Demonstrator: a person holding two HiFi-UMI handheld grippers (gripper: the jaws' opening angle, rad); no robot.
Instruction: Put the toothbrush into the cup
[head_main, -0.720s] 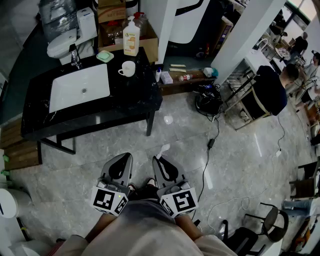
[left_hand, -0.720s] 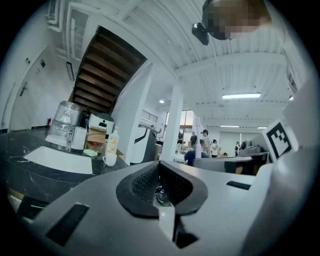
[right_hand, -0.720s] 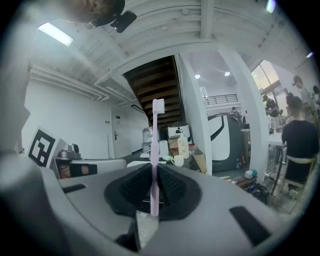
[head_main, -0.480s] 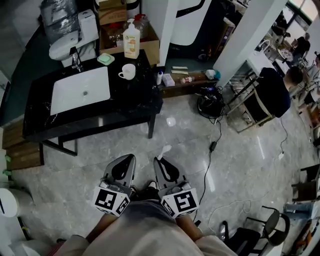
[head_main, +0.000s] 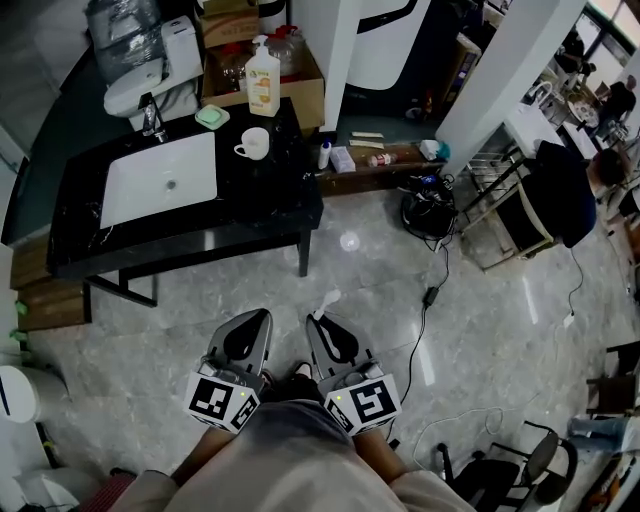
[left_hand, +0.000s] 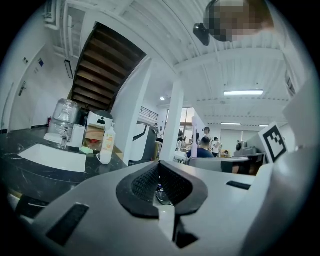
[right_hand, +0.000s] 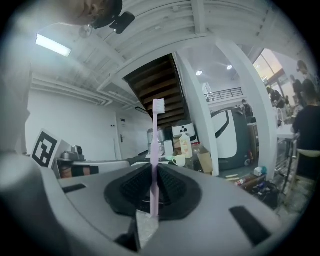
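A white cup (head_main: 255, 142) with a handle stands on the black counter (head_main: 262, 205), right of the white sink (head_main: 160, 178) and far ahead of both grippers. My right gripper (head_main: 318, 322) is held low in front of the person, shut on a pale pink toothbrush (right_hand: 155, 165). The toothbrush stands upright between the jaws with its white bristle head (right_hand: 158, 106) on top, and its tip (head_main: 327, 299) shows over the floor. My left gripper (head_main: 254, 318) hangs beside the right one, shut with nothing in it (left_hand: 160, 172). The cup (left_hand: 105, 158) is small in both gripper views (right_hand: 179, 160).
A soap bottle (head_main: 263, 64), a green soap dish (head_main: 211, 116) and a tap (head_main: 151, 118) stand at the counter's back. A low shelf with small items (head_main: 375, 160) is right of it. Cables (head_main: 425, 300) cross the grey marble floor. Chairs and people are at the far right.
The head view has drifted slightly, so the counter sits a little differently in the picture. Both grippers keep their place, and the toothbrush stays clamped in the right one.
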